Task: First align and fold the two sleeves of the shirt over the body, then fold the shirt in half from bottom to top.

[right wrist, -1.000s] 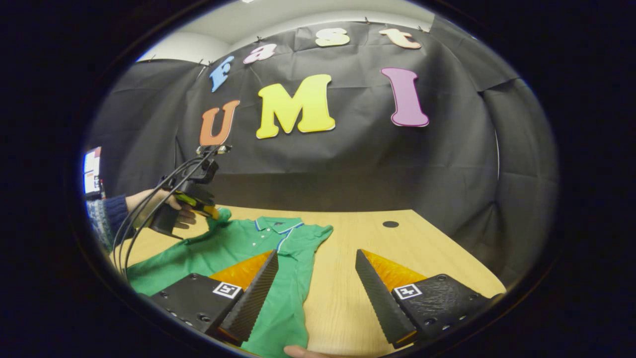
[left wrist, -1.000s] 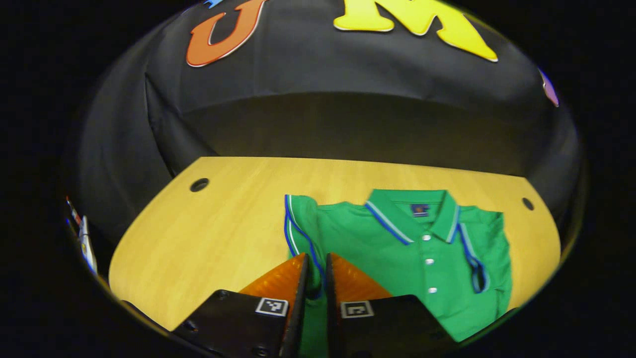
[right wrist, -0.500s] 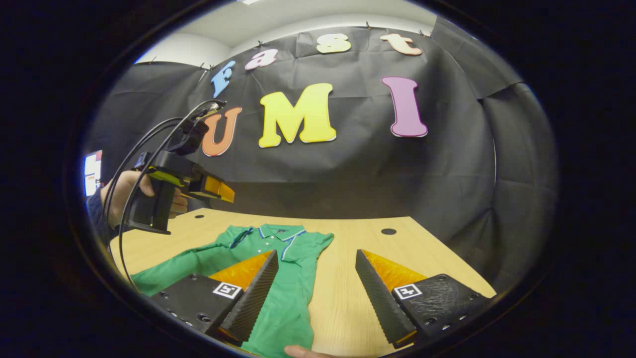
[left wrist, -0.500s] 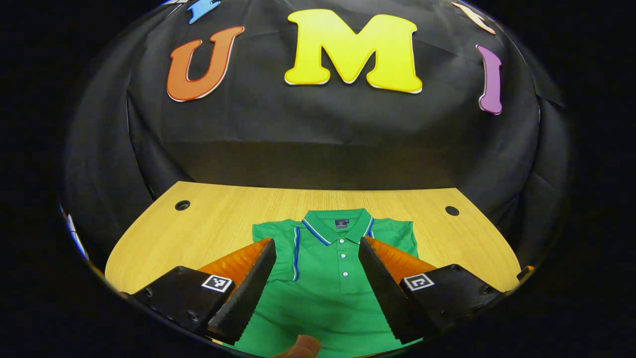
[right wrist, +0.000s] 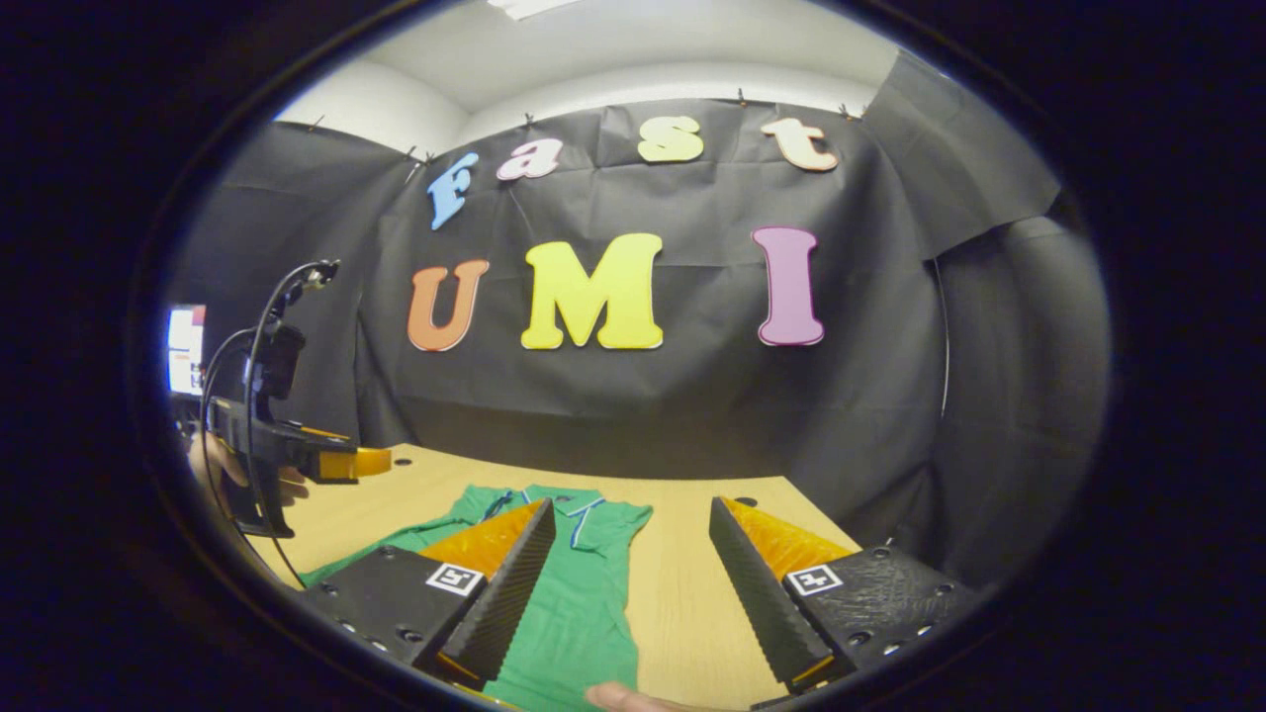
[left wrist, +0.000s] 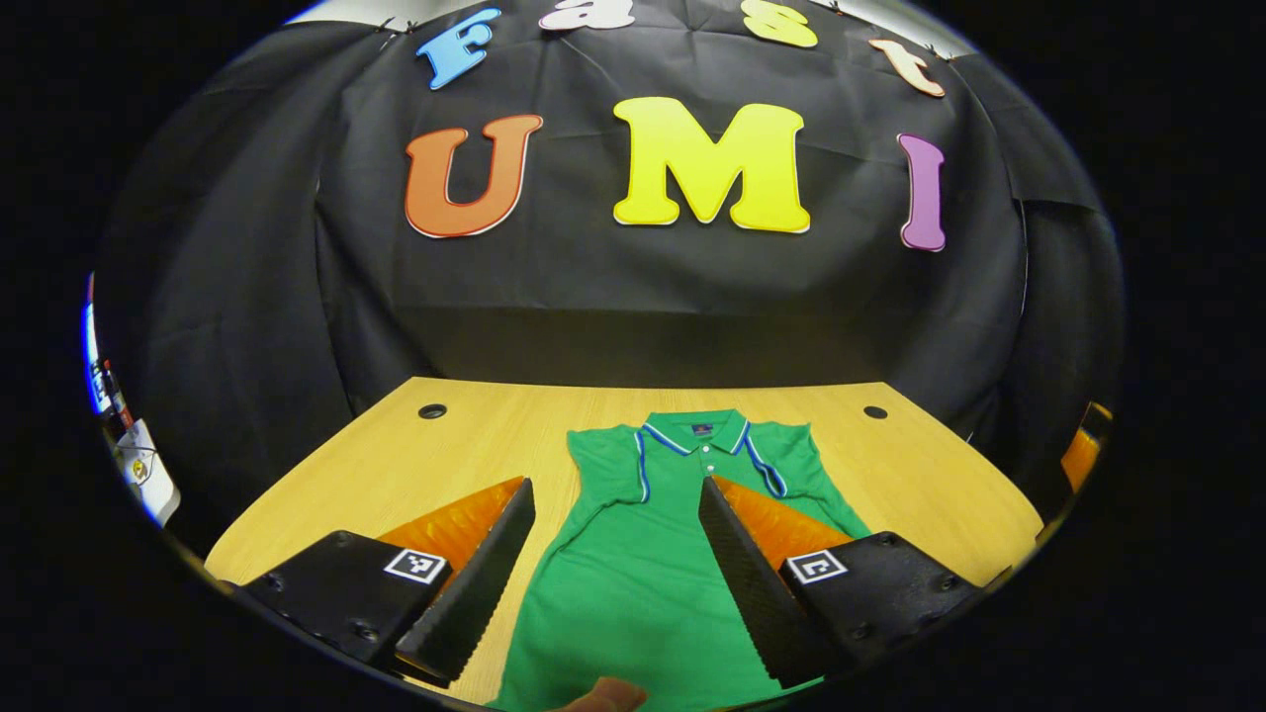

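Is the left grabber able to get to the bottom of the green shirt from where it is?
Probably yes. The left gripper hangs above the shirt with its jaws open, and nothing lies between them and the cloth on the table.

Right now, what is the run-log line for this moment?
green polo shirt: flat on wooden table, sleeves folded in | left hand-held gripper: open, empty | right hand-held gripper: open, empty

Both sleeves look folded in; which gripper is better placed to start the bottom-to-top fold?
Probably left. The left gripper is open with the shirt body centred between its fingers; the right gripper, also open, has the shirt's edge and bare table ahead.
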`<state>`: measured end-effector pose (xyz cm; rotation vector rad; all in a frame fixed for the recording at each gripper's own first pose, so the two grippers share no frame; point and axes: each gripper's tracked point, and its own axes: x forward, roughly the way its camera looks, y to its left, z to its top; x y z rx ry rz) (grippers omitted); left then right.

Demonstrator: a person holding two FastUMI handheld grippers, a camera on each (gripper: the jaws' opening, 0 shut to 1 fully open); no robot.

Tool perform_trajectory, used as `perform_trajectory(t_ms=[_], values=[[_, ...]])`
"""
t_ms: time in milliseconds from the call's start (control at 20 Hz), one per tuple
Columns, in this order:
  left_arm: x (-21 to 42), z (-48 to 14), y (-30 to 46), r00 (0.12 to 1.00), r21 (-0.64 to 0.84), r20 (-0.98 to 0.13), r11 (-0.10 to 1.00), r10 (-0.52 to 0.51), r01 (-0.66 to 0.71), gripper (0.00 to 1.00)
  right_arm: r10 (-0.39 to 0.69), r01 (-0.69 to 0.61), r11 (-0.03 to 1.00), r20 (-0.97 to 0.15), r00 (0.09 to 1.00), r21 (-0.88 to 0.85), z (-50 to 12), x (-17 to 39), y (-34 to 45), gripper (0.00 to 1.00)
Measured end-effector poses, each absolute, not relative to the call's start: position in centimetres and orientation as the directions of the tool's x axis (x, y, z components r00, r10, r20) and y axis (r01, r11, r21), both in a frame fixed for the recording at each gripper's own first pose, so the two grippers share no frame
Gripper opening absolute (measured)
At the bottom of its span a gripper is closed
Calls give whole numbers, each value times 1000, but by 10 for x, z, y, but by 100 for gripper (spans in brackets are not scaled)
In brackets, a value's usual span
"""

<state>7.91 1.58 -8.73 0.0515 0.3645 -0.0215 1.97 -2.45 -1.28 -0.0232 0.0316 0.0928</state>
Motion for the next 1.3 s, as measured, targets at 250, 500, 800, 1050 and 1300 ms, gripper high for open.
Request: perform_trajectory(t_ms=[250,500,800,1050,1300], values=[[17,-141,58,926,91,-374,996,53,-20,100,44,-54,992,-82,996,-116,-63,-20,-27,95],[-24,-203,83,900,99,-427,994,91,-54,100,53,-80,990,-213,976,-120,-157,-31,-17,95],[-43,-239,82,872,47,-487,999,38,-18,100,88,-96,995,-391,916,0,-227,-35,-15,96],[-46,-251,80,870,43,-493,999,10,13,100,124,-123,992,-430,894,31,-246,-37,-5,98],[-41,-254,80,868,29,-496,1000,18,-4,67,131,-109,991,-437,890,74,-249,-33,-1,91]])
